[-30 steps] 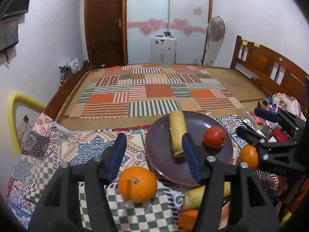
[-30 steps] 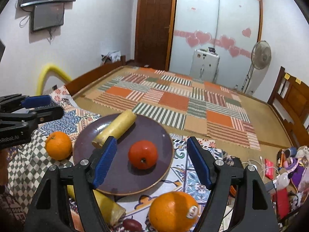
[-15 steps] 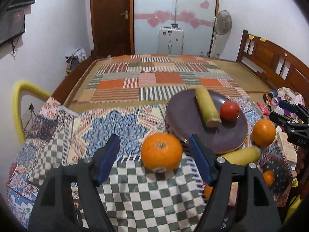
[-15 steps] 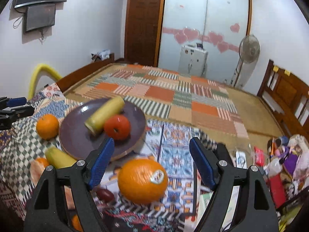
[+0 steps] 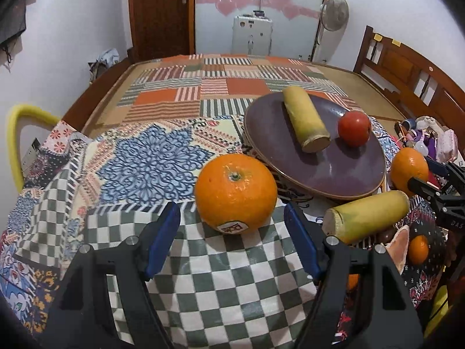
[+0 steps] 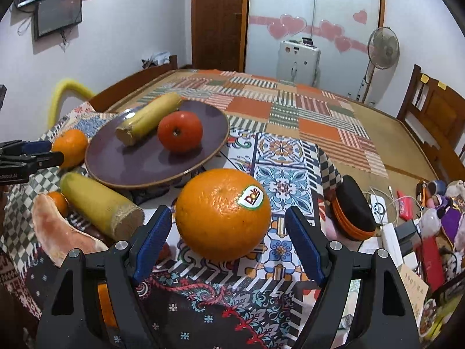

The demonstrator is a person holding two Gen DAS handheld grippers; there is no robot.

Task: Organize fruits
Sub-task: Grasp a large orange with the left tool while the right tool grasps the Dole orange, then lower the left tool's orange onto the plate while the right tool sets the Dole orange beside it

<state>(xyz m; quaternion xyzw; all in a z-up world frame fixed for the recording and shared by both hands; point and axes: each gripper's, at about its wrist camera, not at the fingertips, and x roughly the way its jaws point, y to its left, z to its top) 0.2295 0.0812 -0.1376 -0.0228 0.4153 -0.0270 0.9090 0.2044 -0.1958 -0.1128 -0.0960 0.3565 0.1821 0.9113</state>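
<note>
left tongs (image 5: pixel 232 232) and right tongs (image 6: pixel 228 234) gape (tilted downward), empty.

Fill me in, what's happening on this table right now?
A person is sorting fruit with two handheld claws. The left claw is open around an orange on the checked cloth, pads not touching it. The right claw is open around another orange with a sticker. Neither is gripped yet. The purple plate already holds a yellow banana-like piece and a red tomato-like fruit; another yellow piece lies off the plate.
</note>
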